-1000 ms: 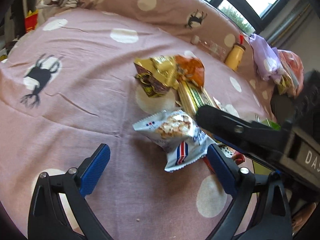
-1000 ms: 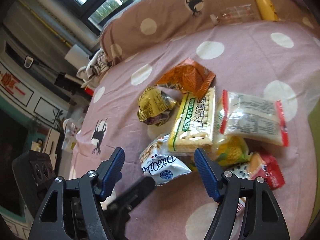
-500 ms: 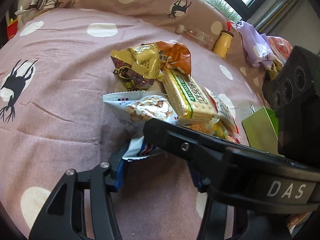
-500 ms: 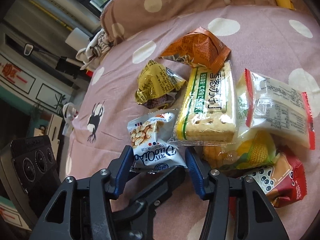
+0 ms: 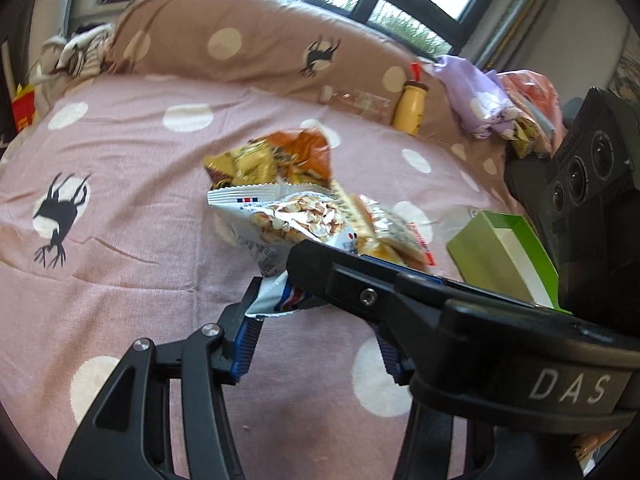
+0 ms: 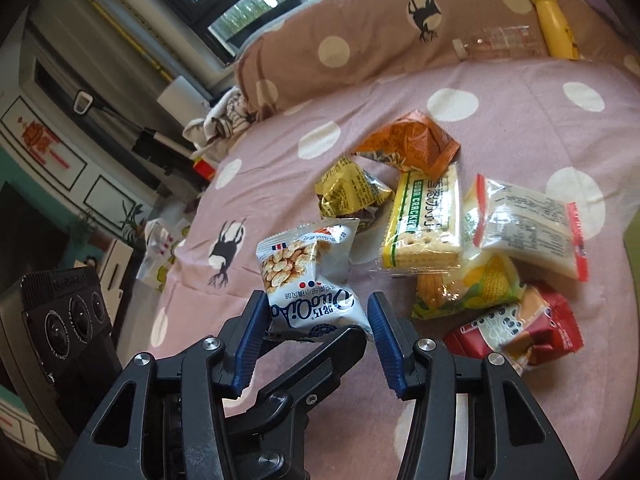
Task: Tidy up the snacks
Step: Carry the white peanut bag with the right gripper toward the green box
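Left wrist view. The left hand-held gripper is closed on the lower edge of the white peanut packet, its blue pads pinching the crimped seal; the jaws have just been closing with the packet between them. The right hand-held gripper crosses in front, hiding the left one's other pad. Behind the packet lies the snack pile on the pink dotted bed; to the packet's right stands an open green box. Far beyond the packet, a yellow bottle leans against the brown pillow.

Right wrist view. The right hand-held gripper is narrowed onto the same peanut packet, its 2 blue pads pressing the packet's sides. Right of the packet lie a soda cracker pack, a corn snack, a red packet and a clear red-edged bag; behind it, a gold packet and an orange packet.
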The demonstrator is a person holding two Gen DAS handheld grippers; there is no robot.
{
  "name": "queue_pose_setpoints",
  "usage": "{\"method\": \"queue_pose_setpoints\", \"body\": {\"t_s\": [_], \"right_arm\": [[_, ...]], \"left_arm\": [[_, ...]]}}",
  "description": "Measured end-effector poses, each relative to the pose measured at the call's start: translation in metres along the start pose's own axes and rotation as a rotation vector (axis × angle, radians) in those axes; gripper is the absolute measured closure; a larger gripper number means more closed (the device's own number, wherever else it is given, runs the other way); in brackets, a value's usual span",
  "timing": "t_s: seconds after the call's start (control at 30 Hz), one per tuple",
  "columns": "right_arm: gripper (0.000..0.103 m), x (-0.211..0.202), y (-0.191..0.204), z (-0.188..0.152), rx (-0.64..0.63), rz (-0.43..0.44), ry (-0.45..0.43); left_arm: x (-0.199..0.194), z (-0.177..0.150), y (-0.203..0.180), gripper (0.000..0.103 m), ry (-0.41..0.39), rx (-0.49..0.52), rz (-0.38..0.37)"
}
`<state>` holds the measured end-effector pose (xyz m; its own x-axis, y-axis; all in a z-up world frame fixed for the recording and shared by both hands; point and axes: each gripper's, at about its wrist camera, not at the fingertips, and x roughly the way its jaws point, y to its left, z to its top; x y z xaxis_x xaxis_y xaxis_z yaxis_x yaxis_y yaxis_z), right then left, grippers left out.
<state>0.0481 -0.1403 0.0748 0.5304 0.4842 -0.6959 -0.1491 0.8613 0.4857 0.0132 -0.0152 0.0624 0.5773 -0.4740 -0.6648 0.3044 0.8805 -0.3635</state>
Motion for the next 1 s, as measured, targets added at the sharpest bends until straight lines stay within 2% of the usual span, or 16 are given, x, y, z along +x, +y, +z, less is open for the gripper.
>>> {"method": "queue_pose_setpoints", "body": {"t_s": [0.3,0.5,0.77,1.0], "right_arm": [[0.049,-0.056,0.006,-0.012,-0.015,-0.052,-0.149],[0.049,-0.079,-0.005,-0.022,0.014,-0.089,-0.195],[0.049,-0.114,-0.012,-0.023,0.010,-0.101,-0.266],[0.049,-0.149,-0.032,-0.027,0.046,-0.144,-0.341]], "left_arm": [[-0.021,-0.002,-0.039,0.052,-0.073,0.118,-0.078],[-0.020,-0.007,-0.060,0.052,-0.064,0.172,-0.119],[-0.028,-0.001,-0.093,0.052,-0.115,0.222,-0.146],[-0.023,0.002,-0.132,0.052,-0.124,0.286,-0.194]]}}
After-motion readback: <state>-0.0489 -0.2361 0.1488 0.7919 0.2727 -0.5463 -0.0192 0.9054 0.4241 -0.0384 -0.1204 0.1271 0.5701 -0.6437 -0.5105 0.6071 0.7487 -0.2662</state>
